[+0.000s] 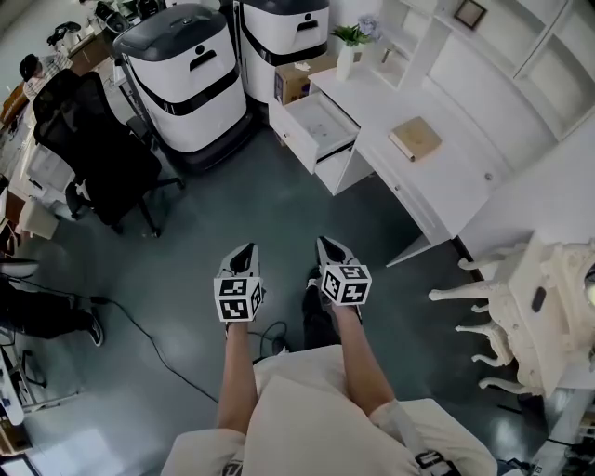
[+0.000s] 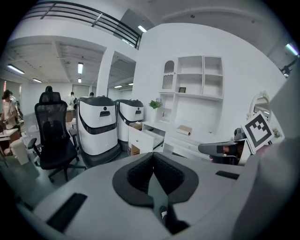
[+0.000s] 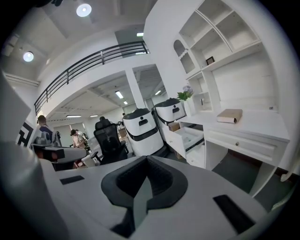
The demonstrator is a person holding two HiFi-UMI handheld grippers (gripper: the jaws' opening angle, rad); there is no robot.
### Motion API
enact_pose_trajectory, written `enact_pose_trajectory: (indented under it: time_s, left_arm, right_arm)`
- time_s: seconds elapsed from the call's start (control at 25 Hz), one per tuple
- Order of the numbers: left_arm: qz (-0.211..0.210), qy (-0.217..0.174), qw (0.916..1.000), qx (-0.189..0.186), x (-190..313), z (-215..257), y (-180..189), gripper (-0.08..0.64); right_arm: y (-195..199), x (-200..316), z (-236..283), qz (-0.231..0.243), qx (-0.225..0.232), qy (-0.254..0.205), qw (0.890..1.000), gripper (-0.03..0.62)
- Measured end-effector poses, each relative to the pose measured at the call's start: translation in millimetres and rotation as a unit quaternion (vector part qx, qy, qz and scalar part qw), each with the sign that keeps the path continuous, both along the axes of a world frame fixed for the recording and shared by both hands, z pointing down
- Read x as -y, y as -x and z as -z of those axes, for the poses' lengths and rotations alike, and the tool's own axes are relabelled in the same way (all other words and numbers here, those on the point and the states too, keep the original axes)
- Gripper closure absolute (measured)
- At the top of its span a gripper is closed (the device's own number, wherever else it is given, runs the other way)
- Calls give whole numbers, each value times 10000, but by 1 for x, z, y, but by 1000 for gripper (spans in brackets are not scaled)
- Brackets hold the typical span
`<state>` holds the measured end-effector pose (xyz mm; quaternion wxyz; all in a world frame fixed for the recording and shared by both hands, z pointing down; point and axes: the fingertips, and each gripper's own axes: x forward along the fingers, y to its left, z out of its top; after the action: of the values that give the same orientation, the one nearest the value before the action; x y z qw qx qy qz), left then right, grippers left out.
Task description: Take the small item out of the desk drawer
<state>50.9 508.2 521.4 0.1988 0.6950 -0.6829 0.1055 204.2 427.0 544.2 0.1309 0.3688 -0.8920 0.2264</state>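
White drawer [image 1: 293, 139] open, L tool [image 1: 247, 249], R tool [image 1: 324, 243] shut; floor [image 1: 279, 204] between

Drawer [image 1: 321, 125] open at the left end of the desk [image 1: 376, 104] — book [image 1: 415, 138] on the desk, chair [image 1: 98, 153] well left.

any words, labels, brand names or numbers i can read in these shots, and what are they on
No readable text in any view.
The left gripper and right gripper carry square black-and-white marker patterns, no letters.
On the cardboard box by the desk: print too small to read.
On the book: no legible title.
In the framed picture: too small to read.
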Motion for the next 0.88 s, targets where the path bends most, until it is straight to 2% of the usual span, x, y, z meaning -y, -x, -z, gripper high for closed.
enact_pose_trajectory:
  time_s: [0.24,0.44,0.72,0.88]
  left_arm:
    - [-164,155,9996,146,81,2,20,543]
    - [-95,102,9998,145,172,11,35,543]
    - [-77,-79,9998,179,275,28,25,543]
    - [-24,-125,9998,120,305,30,22,543]
  right_arm:
    - [21,86,2,-15,200,92,9998,568]
    - [25,172,10,95,-81,-172,9998,568]
    - [1,293,25,-87,92,-177,9998,568]
    - [-6,329,20,-92,68,-77,9999,568]
